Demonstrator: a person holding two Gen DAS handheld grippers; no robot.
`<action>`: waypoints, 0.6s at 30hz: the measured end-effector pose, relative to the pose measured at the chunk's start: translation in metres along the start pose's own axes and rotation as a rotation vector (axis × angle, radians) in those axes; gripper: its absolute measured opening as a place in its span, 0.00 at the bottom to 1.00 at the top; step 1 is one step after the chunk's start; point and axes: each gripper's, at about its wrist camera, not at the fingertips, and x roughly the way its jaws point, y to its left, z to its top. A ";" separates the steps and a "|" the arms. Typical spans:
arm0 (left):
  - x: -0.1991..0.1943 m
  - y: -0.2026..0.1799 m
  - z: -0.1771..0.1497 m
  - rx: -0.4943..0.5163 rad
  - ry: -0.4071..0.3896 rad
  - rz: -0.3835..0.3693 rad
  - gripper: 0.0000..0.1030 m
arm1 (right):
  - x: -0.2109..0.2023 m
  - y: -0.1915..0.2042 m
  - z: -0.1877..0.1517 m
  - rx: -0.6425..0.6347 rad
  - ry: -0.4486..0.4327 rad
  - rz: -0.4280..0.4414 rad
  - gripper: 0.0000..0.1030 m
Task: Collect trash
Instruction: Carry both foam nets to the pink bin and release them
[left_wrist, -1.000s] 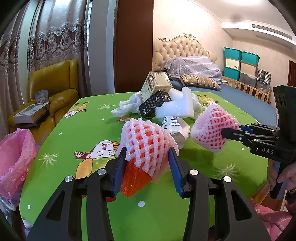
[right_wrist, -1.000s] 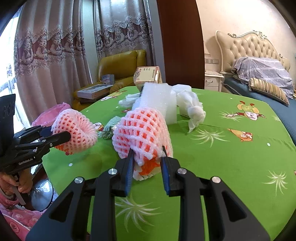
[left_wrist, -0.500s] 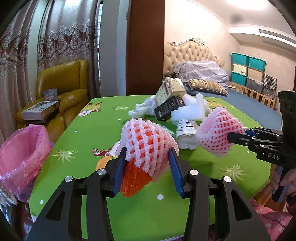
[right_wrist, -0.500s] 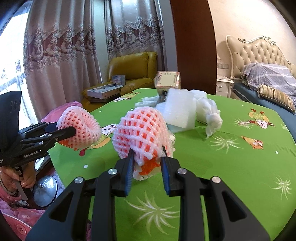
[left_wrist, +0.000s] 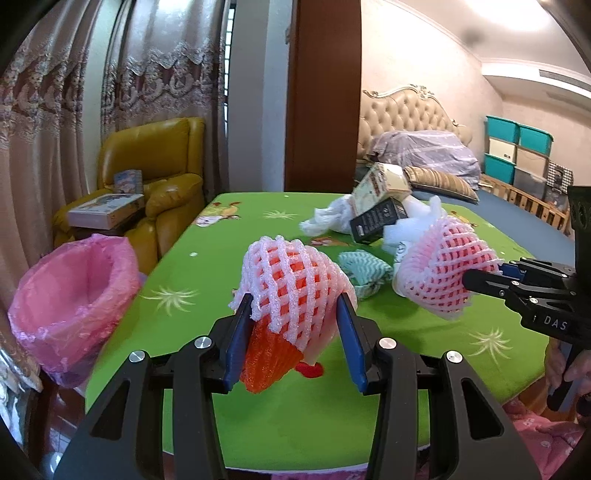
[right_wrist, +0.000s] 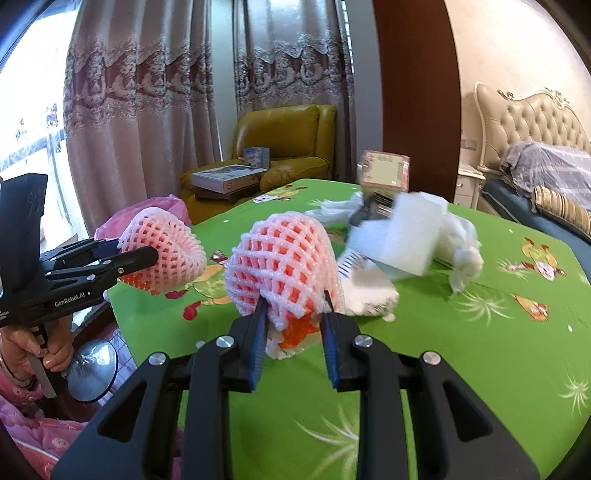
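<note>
A yellow leather armchair (left_wrist: 155, 166) stands at the far left before lace-trimmed curtains (left_wrist: 74, 92), with a flat box (left_wrist: 107, 214) resting on a stand just beside it. The table (left_wrist: 229, 266) wears a green cartoon-print cloth. Far right, a bed with a tufted cream headboard (left_wrist: 402, 110) holds a striped pillow (left_wrist: 439, 182) (a grey cover is heaped behind it). Teal and white storage bins (left_wrist: 517, 151) are stacked against the far wall.

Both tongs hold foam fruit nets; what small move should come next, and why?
Probably carry the left tongs, shut on a pink-and-orange foam fruit net, left over the pink-lined bin beside the green table. The bin stands open and nearest that net.
</note>
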 end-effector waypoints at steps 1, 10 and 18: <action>-0.002 0.002 0.000 0.003 -0.007 0.015 0.41 | 0.003 0.005 0.002 -0.011 -0.002 0.004 0.25; -0.018 0.032 0.001 -0.035 -0.045 0.096 0.41 | 0.033 0.047 0.027 -0.083 -0.010 0.061 0.25; -0.035 0.078 0.000 -0.086 -0.075 0.171 0.41 | 0.060 0.083 0.053 -0.138 -0.019 0.130 0.25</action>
